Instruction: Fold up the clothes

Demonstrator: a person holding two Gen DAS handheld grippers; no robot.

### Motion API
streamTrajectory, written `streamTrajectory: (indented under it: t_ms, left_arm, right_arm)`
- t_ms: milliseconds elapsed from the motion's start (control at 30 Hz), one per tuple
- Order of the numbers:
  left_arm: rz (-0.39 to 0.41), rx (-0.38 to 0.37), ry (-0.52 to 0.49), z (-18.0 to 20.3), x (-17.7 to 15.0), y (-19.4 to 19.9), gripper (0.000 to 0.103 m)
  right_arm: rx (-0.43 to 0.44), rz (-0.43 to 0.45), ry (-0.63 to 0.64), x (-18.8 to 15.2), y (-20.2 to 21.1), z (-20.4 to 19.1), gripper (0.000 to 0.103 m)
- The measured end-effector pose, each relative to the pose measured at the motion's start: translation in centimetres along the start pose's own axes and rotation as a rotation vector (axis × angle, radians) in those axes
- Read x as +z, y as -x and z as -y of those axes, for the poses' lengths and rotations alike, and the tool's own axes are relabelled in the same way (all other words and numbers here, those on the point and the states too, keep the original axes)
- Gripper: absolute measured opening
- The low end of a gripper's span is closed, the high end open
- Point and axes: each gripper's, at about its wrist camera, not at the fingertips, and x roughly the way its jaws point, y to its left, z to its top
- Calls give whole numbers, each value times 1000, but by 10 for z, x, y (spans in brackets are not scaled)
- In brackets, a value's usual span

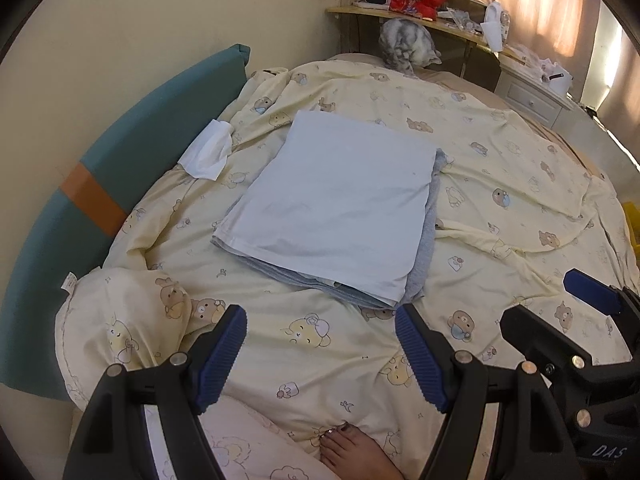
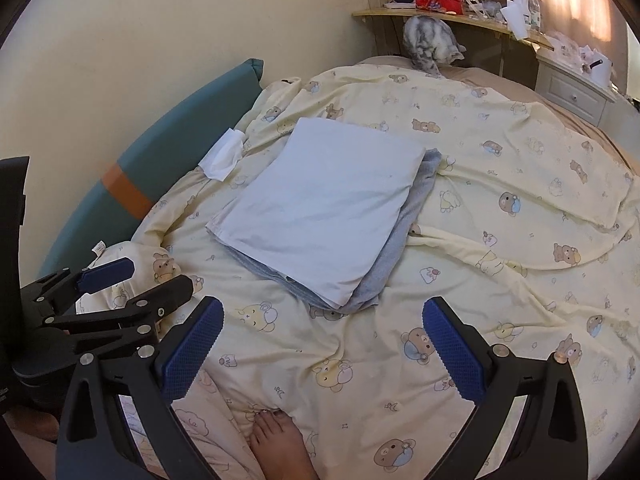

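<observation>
A folded stack lies in the middle of the bed: a pale blue garment (image 1: 340,204) (image 2: 320,208) on top of a grey one (image 1: 430,220) (image 2: 400,232) whose edge shows along the right side. My left gripper (image 1: 320,314) (image 2: 160,274) hovers open over the bear-print duvet (image 1: 500,240) (image 2: 500,240), just short of the stack's near edge, holding nothing. My right gripper (image 2: 323,306) (image 1: 560,304) is beside it on the right, also open and empty, and a little short of the stack.
A grey striped cat (image 1: 404,46) (image 2: 430,42) sits at the bed's far end. A white cloth (image 1: 208,152) lies by the teal side pad (image 1: 132,152). A cluttered shelf (image 1: 420,20) and drawer unit (image 1: 532,100) stand beyond. A person's bare foot (image 1: 352,452) (image 2: 280,444) rests at the near edge.
</observation>
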Motion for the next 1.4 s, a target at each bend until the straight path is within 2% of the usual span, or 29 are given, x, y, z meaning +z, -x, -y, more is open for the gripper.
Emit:
streamTrajectory:
  t_ms: [1400]
  left_arm:
    - [-1,-6,0,-2,0,0,77]
  right_arm:
    - [17,-9,-8,1,-1,0,101]
